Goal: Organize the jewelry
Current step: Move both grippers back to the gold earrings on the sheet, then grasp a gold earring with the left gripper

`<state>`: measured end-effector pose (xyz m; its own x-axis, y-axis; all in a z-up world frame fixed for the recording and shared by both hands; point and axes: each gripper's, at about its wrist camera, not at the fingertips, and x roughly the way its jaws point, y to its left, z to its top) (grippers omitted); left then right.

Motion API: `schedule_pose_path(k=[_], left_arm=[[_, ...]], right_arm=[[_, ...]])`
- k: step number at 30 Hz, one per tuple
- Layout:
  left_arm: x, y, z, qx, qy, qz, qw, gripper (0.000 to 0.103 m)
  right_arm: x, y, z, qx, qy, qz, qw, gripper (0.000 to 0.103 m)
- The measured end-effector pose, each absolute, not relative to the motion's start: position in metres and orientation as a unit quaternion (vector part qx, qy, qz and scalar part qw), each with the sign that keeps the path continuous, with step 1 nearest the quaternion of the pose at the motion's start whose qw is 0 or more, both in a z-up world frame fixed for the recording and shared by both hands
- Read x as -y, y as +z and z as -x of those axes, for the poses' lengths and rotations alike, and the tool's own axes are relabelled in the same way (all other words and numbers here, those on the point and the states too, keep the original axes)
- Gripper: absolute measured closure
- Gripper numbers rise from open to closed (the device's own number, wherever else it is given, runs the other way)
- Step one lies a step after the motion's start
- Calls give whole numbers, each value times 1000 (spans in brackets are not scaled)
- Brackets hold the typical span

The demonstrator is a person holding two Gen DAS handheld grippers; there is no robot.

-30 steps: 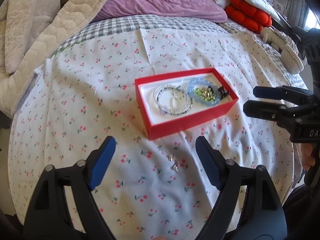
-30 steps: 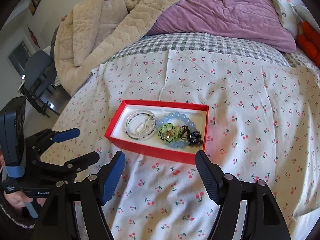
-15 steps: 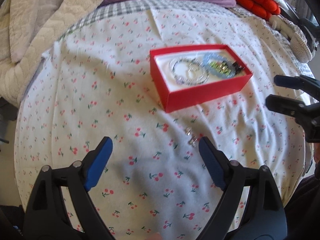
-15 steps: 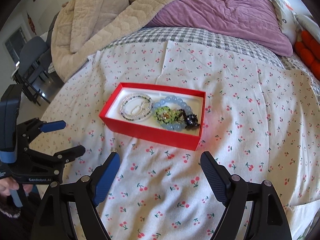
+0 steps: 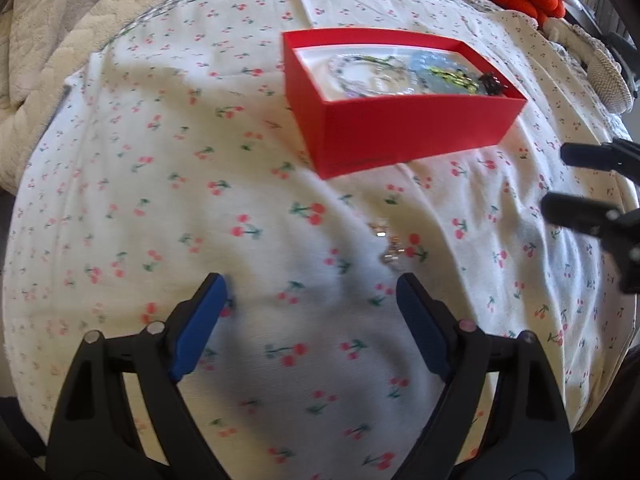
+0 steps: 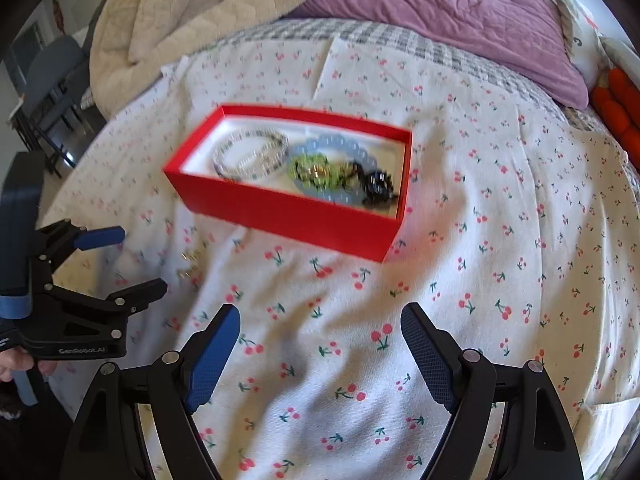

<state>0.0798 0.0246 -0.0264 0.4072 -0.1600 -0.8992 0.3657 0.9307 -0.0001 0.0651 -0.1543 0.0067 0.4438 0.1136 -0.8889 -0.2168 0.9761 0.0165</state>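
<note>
On a cherry-print bedsheet (image 5: 168, 184) sits an open red jewelry box (image 6: 296, 208), at 12 o'clock from both grippers. Inside it lie a clear beaded bracelet (image 6: 250, 154), a pale blue bead bracelet (image 6: 348, 146), a green ornament (image 6: 316, 170) and a black one (image 6: 378, 186). Small silver earrings (image 5: 390, 246) lie loose on the sheet — just ahead of the left gripper (image 5: 310, 292), near 1 o'clock. Left gripper and right gripper (image 6: 320, 332) both spread wide, holding nothing.
</note>
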Motion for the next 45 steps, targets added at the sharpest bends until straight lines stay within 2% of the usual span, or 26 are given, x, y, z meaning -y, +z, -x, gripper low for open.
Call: schedule_pose_path(k=[5,7,10,17,25,45], left_arm=[[-1,-29,-70,-507,-198,-108,832,38],[1,-29,-70,-504,-209,-101,832,52],[3,-30,-71,-507,-221,-89,828,62],[7,-32,-73,-510,-235,-98,822,68],[16,-35,-74,-510,-247,-106,817,91],[-20,-16,-78,-525,-216,-135,812,92]], right_arm=[[153,-3,-65,-524,100,74,843,19],[153,-5,-65,-524,101,75,842,19],[153,-8,-66,-527,104,77,840,19],[151,-10,-69,-529,107,79,838,19],[148,-9,-72,-527,112,78,839,19],[119,-9,-71,-483,201,70,849,20]])
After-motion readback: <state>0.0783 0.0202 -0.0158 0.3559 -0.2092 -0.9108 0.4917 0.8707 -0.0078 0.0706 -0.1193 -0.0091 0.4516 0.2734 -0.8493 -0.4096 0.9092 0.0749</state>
